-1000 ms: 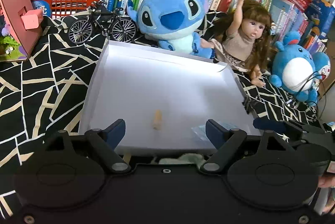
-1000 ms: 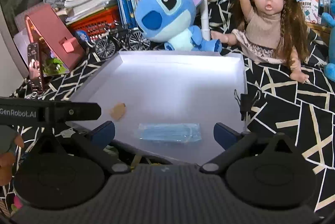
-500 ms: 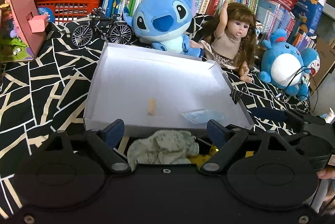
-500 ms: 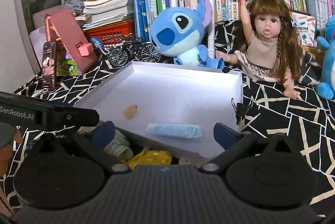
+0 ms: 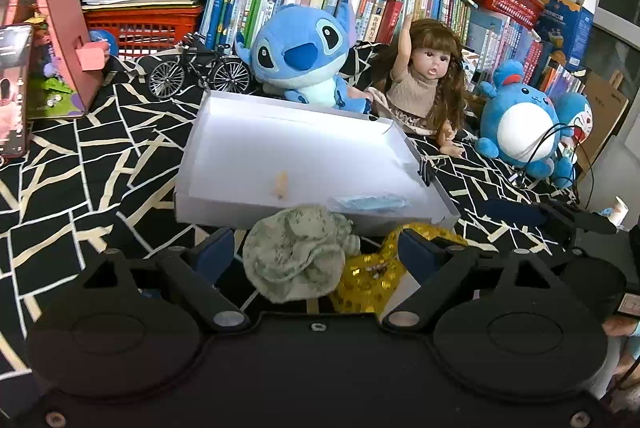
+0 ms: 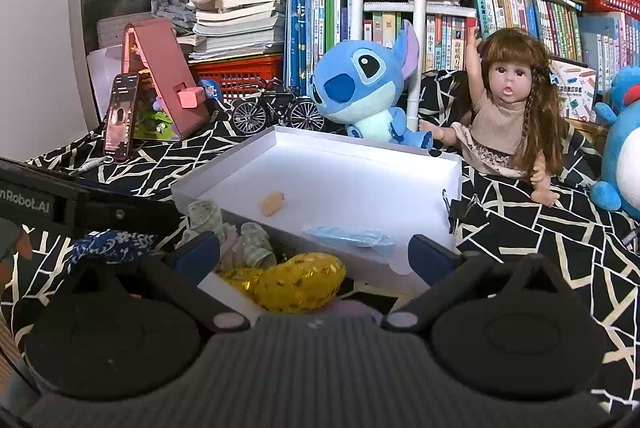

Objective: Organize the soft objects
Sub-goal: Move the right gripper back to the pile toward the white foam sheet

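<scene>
A white shallow box [image 5: 224,131] [image 6: 248,163] lies on the patterned cloth. Inside it are a small tan soft piece [image 5: 281,183] [image 6: 272,203] and a blue face mask in a wrapper [image 5: 370,203] [image 6: 348,235]. In front of the box lie a crumpled grey-green cloth [image 5: 296,254] [image 6: 248,246] and a yellow sequined pouch [image 5: 372,272] [image 6: 298,282]. A blue patterned cloth [image 6: 108,244] lies left. My left gripper [image 5: 310,254] is open above the grey-green cloth. My right gripper [image 6: 316,254] is open above the yellow pouch. Both hold nothing.
A blue Stitch plush [image 5: 304,59] [image 6: 360,83], a doll [image 5: 428,79] [image 6: 508,107] and a blue round plush [image 5: 520,123] sit behind the box. A model bicycle [image 5: 200,67], a pink stand [image 5: 60,39], a phone [image 6: 120,115] and bookshelves stand at the back. A binder clip [image 6: 460,207] grips the box's right rim.
Both grippers have pulled back and up from the box. The grey-green cloth and the yellow pouch in front of the box have come into view.
</scene>
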A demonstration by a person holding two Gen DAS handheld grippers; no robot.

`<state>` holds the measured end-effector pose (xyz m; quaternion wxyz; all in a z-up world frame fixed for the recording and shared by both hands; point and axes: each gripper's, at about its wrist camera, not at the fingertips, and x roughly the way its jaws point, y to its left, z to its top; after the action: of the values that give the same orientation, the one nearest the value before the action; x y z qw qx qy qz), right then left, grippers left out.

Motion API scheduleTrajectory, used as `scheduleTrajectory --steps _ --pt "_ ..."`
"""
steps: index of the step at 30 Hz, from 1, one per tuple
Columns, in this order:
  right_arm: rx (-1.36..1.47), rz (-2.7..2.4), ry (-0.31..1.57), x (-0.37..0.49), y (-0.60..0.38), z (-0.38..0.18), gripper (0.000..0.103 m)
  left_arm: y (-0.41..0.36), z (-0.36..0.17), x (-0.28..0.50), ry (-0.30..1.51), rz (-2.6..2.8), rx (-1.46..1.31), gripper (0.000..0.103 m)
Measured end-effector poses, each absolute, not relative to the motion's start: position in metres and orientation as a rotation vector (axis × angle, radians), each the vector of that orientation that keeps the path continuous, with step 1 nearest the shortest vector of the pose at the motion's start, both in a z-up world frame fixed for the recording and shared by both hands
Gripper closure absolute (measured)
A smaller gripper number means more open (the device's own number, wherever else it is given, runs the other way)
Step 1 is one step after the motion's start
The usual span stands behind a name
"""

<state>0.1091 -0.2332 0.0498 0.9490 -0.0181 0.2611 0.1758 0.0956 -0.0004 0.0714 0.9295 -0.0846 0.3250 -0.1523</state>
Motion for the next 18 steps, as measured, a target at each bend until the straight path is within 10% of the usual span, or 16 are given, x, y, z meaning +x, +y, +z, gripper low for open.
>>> scheduleTrajectory --steps 18 --pt "-0.008 0.341 0.439 0.063 -0.239 0.047 0.000 0.020 0.055 0.040 0.633 -0.274 -0.137 0.013"
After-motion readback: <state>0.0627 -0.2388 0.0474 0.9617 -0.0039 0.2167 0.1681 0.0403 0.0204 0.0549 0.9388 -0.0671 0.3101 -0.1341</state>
